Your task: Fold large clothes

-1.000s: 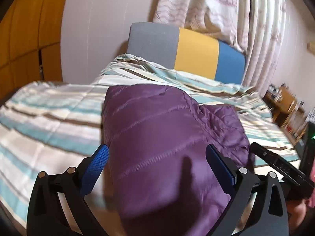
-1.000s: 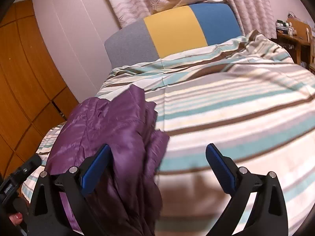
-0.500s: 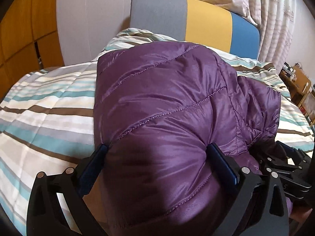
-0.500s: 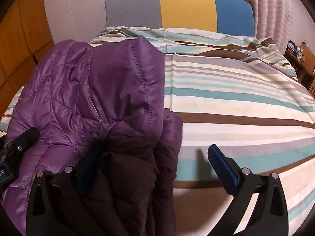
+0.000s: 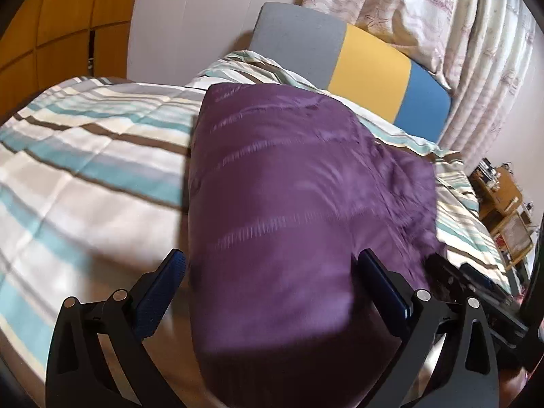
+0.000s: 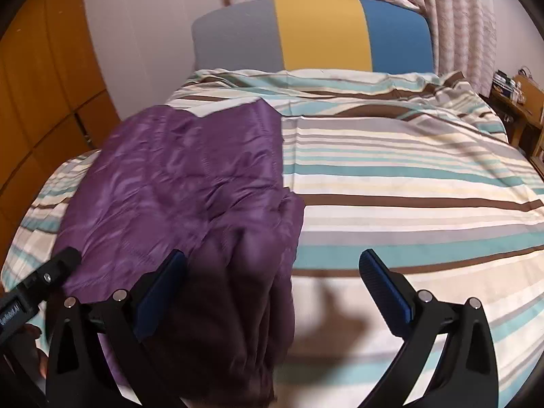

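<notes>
A purple quilted jacket (image 5: 299, 204) lies folded in a thick bundle on the striped bed cover (image 5: 85, 170). My left gripper (image 5: 275, 282) is open, its blue pads (image 5: 166, 278) wide apart, and the near end of the jacket fills the gap between them. In the right wrist view the jacket (image 6: 176, 183) lies on the left half of the bed. My right gripper (image 6: 273, 282) is open over the jacket's darker right edge and the bare bed cover (image 6: 408, 176). Each gripper shows in the other's view: the right gripper (image 5: 476, 285) and the left gripper (image 6: 37, 289).
A grey, yellow and blue headboard (image 6: 319, 34) stands at the far end of the bed, with patterned curtains (image 5: 442, 34) behind it. Wooden wardrobe doors (image 6: 37, 102) line the left side. A wooden desk with clutter (image 5: 503, 200) stands to the right of the bed.
Both grippers have pulled back and up from the jacket, which now looks smaller and farther off. It lies on the bed in the same folded bundle. Both grippers stay open.
</notes>
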`<state>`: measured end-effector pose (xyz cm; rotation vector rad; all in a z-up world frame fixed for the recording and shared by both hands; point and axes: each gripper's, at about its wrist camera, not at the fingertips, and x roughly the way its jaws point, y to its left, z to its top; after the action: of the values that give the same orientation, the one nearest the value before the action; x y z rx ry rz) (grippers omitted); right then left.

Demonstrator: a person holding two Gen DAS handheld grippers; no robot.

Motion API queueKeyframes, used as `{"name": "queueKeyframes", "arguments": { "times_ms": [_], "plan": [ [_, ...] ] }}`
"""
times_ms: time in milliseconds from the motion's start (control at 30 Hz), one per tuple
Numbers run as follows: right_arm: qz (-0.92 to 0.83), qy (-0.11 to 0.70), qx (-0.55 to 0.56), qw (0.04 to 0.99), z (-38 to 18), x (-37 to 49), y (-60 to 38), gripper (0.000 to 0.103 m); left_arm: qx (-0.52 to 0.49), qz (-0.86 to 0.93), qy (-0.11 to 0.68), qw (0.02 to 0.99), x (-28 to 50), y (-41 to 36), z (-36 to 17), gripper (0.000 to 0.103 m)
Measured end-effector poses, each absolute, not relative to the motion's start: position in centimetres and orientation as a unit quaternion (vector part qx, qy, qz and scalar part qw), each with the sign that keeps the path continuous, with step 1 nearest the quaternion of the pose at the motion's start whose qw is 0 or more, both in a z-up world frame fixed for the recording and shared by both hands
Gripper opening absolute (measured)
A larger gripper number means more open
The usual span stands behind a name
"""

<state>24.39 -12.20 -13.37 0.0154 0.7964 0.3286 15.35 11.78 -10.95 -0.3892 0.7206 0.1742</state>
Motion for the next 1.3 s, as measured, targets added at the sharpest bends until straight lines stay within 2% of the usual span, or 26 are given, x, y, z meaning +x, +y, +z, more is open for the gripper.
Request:
{"name": "queueKeyframes", "arguments": {
  "times_ms": [600,1300],
  "plan": [
    [0.246,0.361,0.02,0.899,-9.4,14.3,-15.6,0.101,-0.126,0.058,0.309,0.941,6.1,7.1,-7.3,0.1],
    [0.249,0.338,0.021,0.907,-7.6,11.9,-16.4,0.101,-0.117,0.055,0.29,0.948,4.8,6.0,-6.3,0.1]
  ]
}}
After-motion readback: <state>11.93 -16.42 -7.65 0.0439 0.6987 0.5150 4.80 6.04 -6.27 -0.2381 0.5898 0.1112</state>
